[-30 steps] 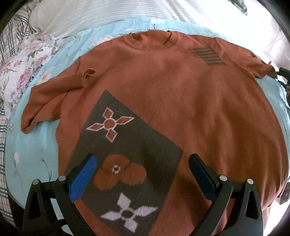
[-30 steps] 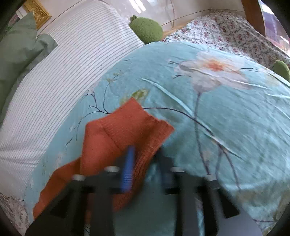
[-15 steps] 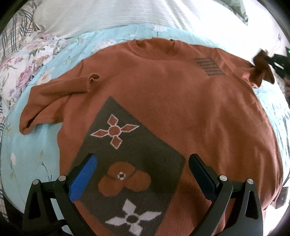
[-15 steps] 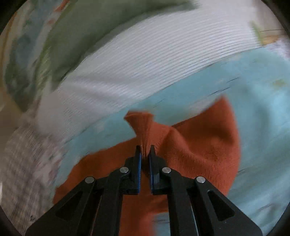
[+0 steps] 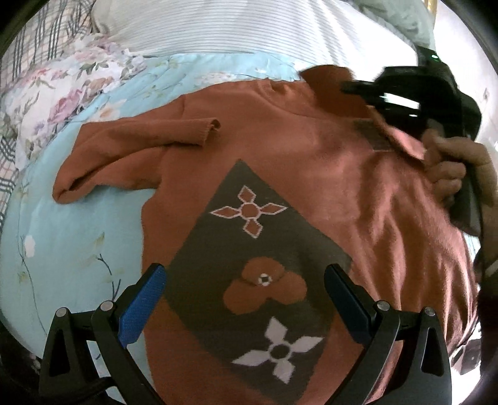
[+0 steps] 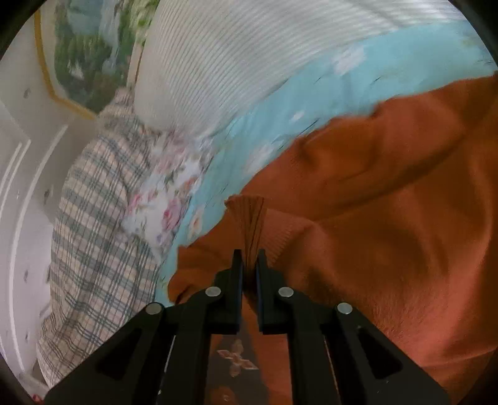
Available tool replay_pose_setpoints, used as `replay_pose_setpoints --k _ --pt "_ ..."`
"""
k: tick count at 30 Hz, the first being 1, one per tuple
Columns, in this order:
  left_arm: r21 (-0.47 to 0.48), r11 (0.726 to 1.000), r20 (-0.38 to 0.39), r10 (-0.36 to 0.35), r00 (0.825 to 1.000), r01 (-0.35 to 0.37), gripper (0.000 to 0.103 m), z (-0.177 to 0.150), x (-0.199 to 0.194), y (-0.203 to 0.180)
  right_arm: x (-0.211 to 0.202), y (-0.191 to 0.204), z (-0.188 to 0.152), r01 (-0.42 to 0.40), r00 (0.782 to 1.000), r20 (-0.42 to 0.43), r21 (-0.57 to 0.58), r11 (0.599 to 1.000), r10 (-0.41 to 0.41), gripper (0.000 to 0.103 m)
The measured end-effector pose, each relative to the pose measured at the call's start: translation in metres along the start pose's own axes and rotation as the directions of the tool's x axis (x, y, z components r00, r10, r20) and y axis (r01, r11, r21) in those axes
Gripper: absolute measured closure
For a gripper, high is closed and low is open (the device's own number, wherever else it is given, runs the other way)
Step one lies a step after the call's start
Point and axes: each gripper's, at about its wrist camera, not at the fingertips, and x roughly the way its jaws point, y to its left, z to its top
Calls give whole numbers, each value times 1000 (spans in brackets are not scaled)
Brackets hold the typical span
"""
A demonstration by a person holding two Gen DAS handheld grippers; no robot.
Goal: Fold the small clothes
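Your rust-orange sweater point(image 5: 326, 174) lies face up across the middle of the left wrist view, spread on the pale blue floral bedspread point(image 5: 77, 243). It is a soft, slightly fuzzy knit with a ribbed neckline and ribbed cuffs, and a dark grey panel point(image 5: 249, 264) on the front carries white-edged cross motifs and an orange flower.

By the look of it you are early in the fold. The sleeve at the left of that view point(image 5: 137, 152) is already laid inward, its cuff resting on the chest. The other sleeve point(image 6: 249, 227) is the step in hand: your right gripper point(image 6: 249, 274) is clenched on its ribbed cuff, which stands up pinched between the pads, and in the upper right of the left wrist view your hand point(image 5: 460, 174) carries it over the body of the sweater. It is not yet laid down. After that, the body itself appears to remain unfolded.

Your left gripper point(image 5: 246, 299) hangs over the hem at the bottom of its view, jaws spread wide and grasping nothing.

Beyond the bedspread lie a white ribbed pillow point(image 5: 249, 28), a flowered cloth point(image 5: 62, 93) and a checked one point(image 6: 93, 233).
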Motion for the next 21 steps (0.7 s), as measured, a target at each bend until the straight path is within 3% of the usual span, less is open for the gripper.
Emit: replay_pose_setpoints --k 4,6,8,10,15,21 --pt "-17 999 5 -34 999 34 2 2 2 10 42 15 -9 -33 997 -67 -3 999 32 95" --pt "-23 998 6 -58 998 59 2 5 4 13 55 14 -14 -47 995 -90 5 999 47 91" --pt "-29 996 10 -84 996 84 2 10 8 15 66 10 -18 -39 991 -124 36 999 44 81" --pt "-36 994 20 -102 995 103 2 17 12 17 69 10 -21 -57 989 -134 50 997 63 80" --pt "-64 985 20 -162 987 163 2 43 36 16 27 9 -25 -75 995 -68 42 996 77 80" --pt "-131 972 -16 -197 980 194 2 88 91 14 -77 -20 -43 8 993 113 83 997 -17 76"
